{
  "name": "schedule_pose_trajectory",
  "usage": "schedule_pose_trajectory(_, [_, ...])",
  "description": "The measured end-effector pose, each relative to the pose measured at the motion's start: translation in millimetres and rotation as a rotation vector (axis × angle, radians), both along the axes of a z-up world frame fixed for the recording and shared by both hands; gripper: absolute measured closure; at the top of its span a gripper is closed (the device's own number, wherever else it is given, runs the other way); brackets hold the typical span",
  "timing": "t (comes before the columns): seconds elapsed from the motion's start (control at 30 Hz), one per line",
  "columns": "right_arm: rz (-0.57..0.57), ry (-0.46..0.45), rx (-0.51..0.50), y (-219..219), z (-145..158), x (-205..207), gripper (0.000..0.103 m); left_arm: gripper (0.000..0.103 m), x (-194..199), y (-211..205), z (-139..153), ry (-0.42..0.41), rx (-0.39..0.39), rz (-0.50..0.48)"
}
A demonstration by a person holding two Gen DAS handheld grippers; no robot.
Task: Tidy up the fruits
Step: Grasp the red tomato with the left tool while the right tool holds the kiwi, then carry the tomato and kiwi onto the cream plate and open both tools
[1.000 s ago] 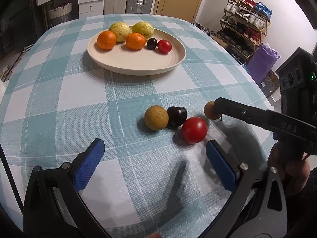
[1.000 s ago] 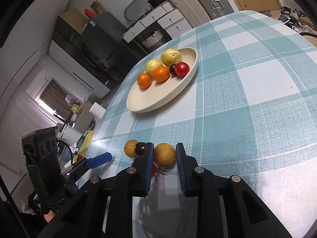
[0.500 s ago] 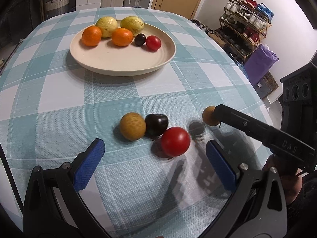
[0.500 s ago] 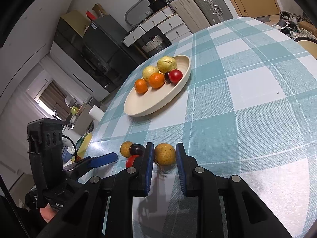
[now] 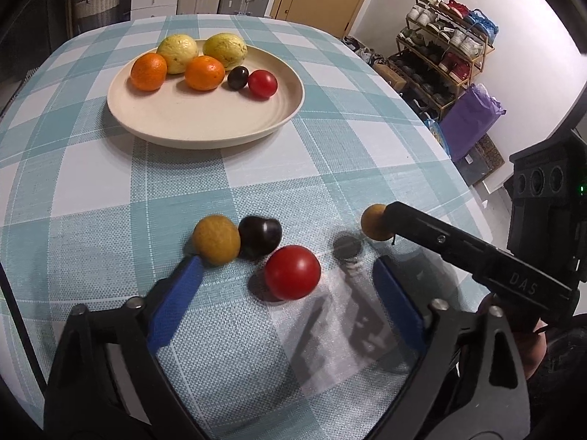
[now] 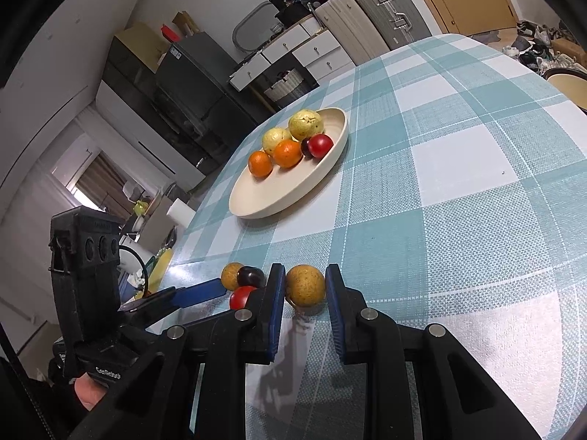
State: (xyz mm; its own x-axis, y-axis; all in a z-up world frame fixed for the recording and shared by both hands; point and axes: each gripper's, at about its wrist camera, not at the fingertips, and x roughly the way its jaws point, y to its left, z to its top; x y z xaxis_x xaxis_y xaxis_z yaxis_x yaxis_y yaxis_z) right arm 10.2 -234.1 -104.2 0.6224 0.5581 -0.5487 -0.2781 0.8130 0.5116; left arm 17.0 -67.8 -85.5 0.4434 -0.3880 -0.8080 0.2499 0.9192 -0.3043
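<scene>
Table (image 5: pixel 91 190): teal-and-white check cloth; we see it fill both views.
Plate (image 5: pixel 205 124): cream, upper left of the left wrist view; it holds two oranges, two yellow-green fruits, a dark plum and a red fruit.
Left gripper (image 5: pixel 286 289): low in frame, fingers spread wide; the red tomato (image 5: pixel 292 272) sits between them, touching neither. Left fingertip just beside the tan fruit (image 5: pixel 216 240). A second ago we had the fingers lower in frame, short of the fruit.
Right gripper (image 6: pixel 305 286): enters the left wrist view from the right, tilted; pinches the brown round fruit (image 6: pixel 305 285). That fruit now casts a separate shadow on the cloth; earlier it sat by the cluster.
Dark plum (image 5: pixel 259 236): touches the tan fruit, lower centre.
</scene>
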Motion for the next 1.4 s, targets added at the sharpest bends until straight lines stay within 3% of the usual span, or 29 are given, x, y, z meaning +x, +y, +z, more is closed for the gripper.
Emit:
schedule_pose_trajectory(0.33, [-0.005,-0.003,0.007,-5,1,-4,0.08,0.052,4,5,-2,0.033,-0.072,-0.015])
schedule_pose_trajectory(0.47, [-0.007,0.0,0.006,-4,2,-5,0.08,0.076,5,5,-3,0.04,-0.081,-0.029])
schedule_pose_trajectory(0.93, [0.002,-0.017,-0.017,4,10,-5,0.08,0.076,-7,12,18,-0.011,-0.13,-0.08])
schedule_pose_trajectory(1.4, [0.042,-0.044,-0.038,28,30,15,0.08,0.076,16,63,48,-0.07,-0.186,-0.001])
